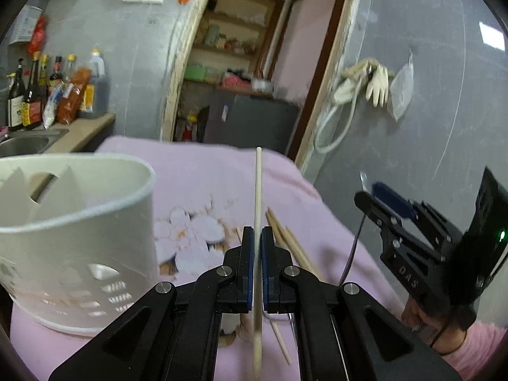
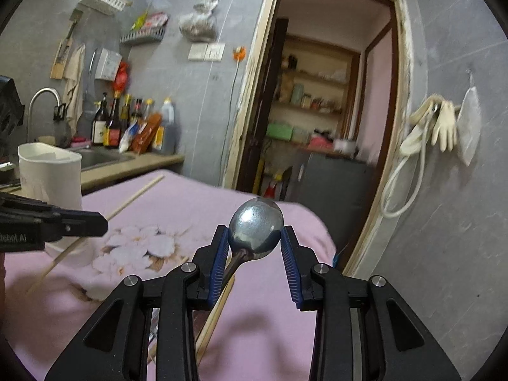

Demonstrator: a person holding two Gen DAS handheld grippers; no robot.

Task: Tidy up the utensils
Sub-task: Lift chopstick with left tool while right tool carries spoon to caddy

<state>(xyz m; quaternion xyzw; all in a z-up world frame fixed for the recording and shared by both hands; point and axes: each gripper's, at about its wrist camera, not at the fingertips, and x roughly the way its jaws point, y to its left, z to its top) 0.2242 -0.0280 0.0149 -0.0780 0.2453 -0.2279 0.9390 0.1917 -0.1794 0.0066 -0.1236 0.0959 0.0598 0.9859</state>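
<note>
My left gripper (image 1: 257, 238) is shut on a pale wooden chopstick (image 1: 258, 190) and holds it upright above the pink cloth, just right of the white slotted utensil holder (image 1: 95, 222). The holder also shows in the right wrist view (image 2: 50, 174), with the left gripper (image 2: 98, 222) and its chopstick (image 2: 136, 197) in front of it. My right gripper (image 2: 255, 238) is shut on the bowl of a metal spoon (image 2: 255, 228), held above the cloth; it shows at the right in the left wrist view (image 1: 374, 197). Several more chopsticks (image 1: 292, 244) lie on the cloth.
The table carries a pink cloth with white flowers (image 1: 197, 228). A sink (image 2: 101, 157) and sauce bottles (image 1: 35, 95) stand on the counter at the back left. An open doorway (image 2: 317, 111) is behind the table. Gloves hang on the right wall (image 2: 441, 127).
</note>
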